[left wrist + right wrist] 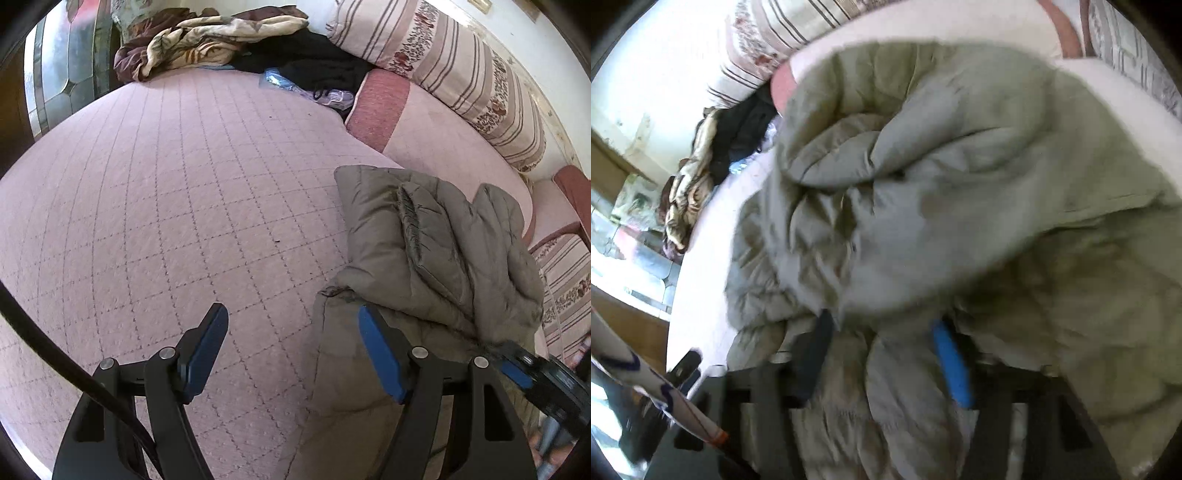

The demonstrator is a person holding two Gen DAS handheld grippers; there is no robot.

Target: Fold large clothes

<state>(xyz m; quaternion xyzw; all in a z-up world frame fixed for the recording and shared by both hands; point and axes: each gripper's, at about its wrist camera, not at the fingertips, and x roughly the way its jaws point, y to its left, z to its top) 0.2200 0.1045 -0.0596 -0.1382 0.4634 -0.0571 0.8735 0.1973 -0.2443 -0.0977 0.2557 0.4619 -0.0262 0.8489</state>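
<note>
A grey-olive quilted puffer jacket lies bunched at the right of the pink quilted bed cover. My left gripper is open and empty, just left of the jacket's near edge, with its right finger touching the fabric. In the right wrist view the jacket fills the frame, blurred. My right gripper has its fingers on either side of a thick fold of the jacket, and the blue pad presses against the fabric. It also shows in the left wrist view at the jacket's near right corner.
Striped cushions line the wall behind the bed. A crumpled patterned blanket and black clothing are piled at the far end. A window is at the far left.
</note>
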